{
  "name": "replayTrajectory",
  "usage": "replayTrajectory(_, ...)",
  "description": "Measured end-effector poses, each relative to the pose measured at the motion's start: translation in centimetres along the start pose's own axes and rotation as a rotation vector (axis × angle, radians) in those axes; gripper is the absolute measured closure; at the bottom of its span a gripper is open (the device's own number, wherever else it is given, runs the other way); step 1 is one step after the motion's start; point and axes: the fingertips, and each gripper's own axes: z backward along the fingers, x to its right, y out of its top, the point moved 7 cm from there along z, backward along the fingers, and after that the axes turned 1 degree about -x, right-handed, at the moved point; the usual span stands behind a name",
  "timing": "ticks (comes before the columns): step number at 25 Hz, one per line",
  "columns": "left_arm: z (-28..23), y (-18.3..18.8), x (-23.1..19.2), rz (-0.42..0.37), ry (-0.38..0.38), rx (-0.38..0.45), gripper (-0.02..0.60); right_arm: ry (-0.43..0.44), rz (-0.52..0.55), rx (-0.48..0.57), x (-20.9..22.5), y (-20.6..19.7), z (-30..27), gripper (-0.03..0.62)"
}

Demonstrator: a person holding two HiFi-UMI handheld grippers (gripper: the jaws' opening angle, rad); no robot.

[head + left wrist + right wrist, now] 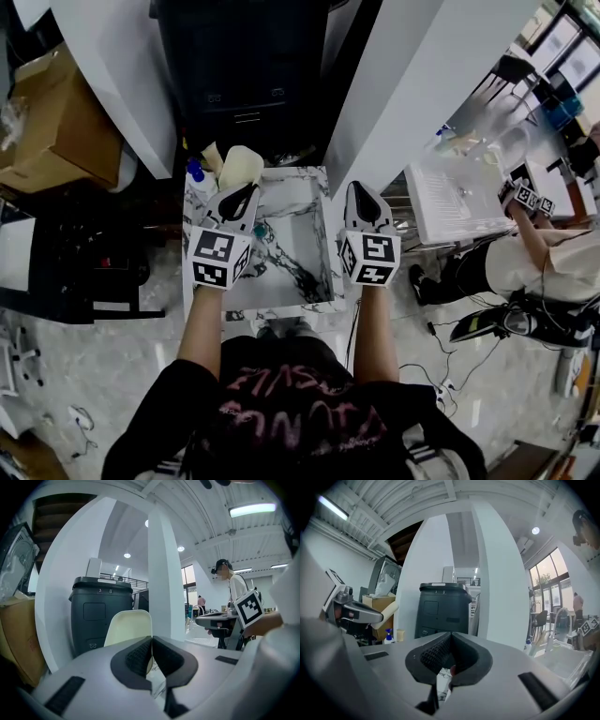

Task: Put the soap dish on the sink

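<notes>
Two arms (202, 323) outstretched | left claw (246, 192) pinching soap dish (240, 167) | right claw (361, 190) closed

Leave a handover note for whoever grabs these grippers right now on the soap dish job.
Left gripper: shut on the soap dish, gripped by its edge at the sink's back left corner.
Right gripper: shut, empty, over the right side of the sink.
Done: dish is in hand at the sink.
Left: set it on the rim and let go; whether it touches yet is unclear.
</notes>
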Motion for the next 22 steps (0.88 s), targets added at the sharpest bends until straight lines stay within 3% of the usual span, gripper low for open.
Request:
replayTrajectory(6, -1.5, 1.8, 0.4, -0.016, 0.002, 0.005, 0.561, 0.026, 0.000, 0.009, 1.0, 0.9, -1.5, 0.589)
replayTrajectory(14, -5.8, 1.0, 2.9, -0.039, -0.068, -0.055, 0.561, 0.046, -0.010, 0.007, 2.8, 0.4, -3.1, 0.588)
replayTrajectory(22, -12.2, -4.4, 4.8, -0.076, -0.147, -0.229, 0.561, 0.061, -0.026, -0.002, 5.2, -0.6, -4.3, 0.585)
